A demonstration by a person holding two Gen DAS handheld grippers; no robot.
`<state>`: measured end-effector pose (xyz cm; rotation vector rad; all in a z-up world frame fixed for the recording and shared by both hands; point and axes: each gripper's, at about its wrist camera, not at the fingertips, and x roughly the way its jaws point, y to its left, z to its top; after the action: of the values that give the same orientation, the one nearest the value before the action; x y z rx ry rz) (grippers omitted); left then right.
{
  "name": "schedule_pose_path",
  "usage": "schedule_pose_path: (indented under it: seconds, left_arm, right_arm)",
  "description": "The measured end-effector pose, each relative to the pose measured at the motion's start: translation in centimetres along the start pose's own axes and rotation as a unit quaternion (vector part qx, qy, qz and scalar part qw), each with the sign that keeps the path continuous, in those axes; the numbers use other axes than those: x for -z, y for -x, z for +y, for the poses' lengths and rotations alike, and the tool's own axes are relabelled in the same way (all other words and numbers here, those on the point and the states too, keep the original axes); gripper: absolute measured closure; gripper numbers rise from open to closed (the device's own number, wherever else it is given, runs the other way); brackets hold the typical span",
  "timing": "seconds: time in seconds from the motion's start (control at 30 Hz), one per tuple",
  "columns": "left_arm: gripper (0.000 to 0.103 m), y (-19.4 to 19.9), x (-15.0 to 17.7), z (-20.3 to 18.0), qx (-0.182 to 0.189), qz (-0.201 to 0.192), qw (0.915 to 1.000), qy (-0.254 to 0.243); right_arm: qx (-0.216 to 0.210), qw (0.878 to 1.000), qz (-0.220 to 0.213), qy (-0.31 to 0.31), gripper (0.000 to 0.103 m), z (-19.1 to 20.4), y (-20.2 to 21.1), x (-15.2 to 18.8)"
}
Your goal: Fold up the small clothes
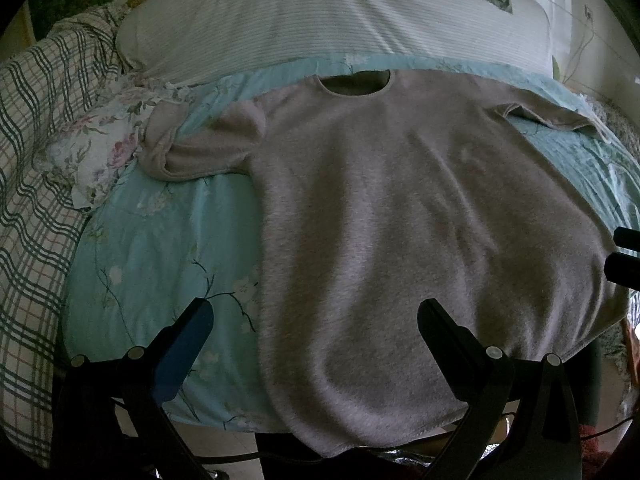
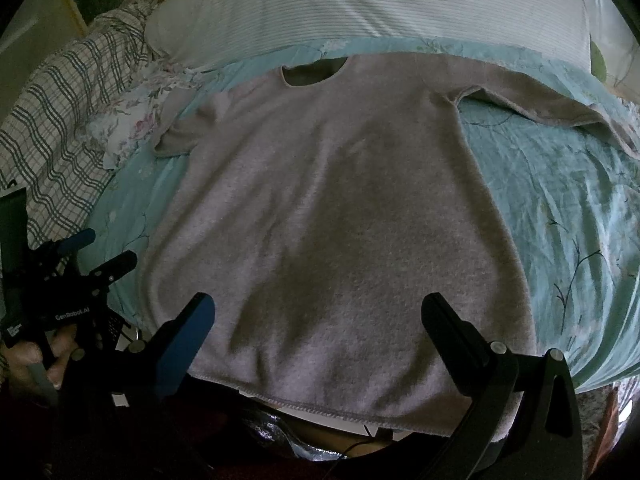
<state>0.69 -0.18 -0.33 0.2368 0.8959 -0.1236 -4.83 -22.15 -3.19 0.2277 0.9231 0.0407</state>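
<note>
Sweater (image 1: 400, 216): spread flat on the bed (image 1: 160, 240), neck far, hem at the near edge, ready for folding.
Left gripper (image 1: 316, 316): held wide apart, empty, over the hem's left corner.
Right gripper (image 2: 318, 312): likewise agape, nothing gripped, above the hem.

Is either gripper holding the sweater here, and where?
Nothing is held. The left gripper and right gripper are both open above the sweater.

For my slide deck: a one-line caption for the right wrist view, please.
Open right gripper poised above the hem of a grey sweater spread flat on a floral bedspread.
</note>
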Motion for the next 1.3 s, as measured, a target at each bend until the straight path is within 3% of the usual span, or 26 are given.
schedule_pose_path:
  seconds: [0.13,0.33,0.53,0.7,0.83,0.9,0.97,1.17,1.3]
  left_arm:
    - [0.001,-0.3,0.0,-0.1,-0.008,0.006,0.9999,-0.008]
    - [0.001,-0.7,-0.2,-0.4,-0.019,0.050,0.9983,-0.024]
    - [0.001,-1.4,-0.7,-0.3,-0.008,0.036,0.9993,-0.011]
    - [0.001,-2.1,-1.1,-0.4,-0.010,0.020,0.9997,-0.011]
    - [0.001,-3.0,-1.7,-0.7,0.004,0.038,0.9992,-0.006]
    - [0.001,-3.4,-2.0,-1.0,0.008,0.044,0.9990,-0.007]
    - [0.001,-3.8,-2.3,-1.4,0.003,0.044,0.9989,-0.014]
    - [0.001,-5.4,-3.1,-2.4,-0.012,0.052,0.9980,-0.034]
    - [0.001,-6.7,-4.0,-2.7,-0.015,0.059,0.9974,-0.037]
  right_arm:
    - [0.005,1.000,-0.003,0.005,0.000,-0.3,-0.3,0.1]
    - [-0.008,1.000,-0.011,-0.013,0.000,-1.1,-0.5,-0.1]
    - [-0.006,0.999,-0.028,-0.044,0.000,-3.7,-0.8,-0.5]
    - [0.018,0.996,-0.066,-0.062,0.001,-7.3,-0.9,-1.3]
    - [0.018,0.988,-0.097,-0.120,0.002,-12.7,-1.0,-2.5]
    - [0.020,0.980,-0.123,-0.152,0.005,-16.3,-0.3,-3.1]
    - [0.027,0.971,-0.121,-0.202,0.011,-19.7,0.1,-3.3]
    - [0.042,0.927,-0.182,-0.324,0.019,-30.7,3.3,-4.6]
    - [0.090,0.900,-0.200,-0.377,0.036,-37.8,3.5,-7.4]
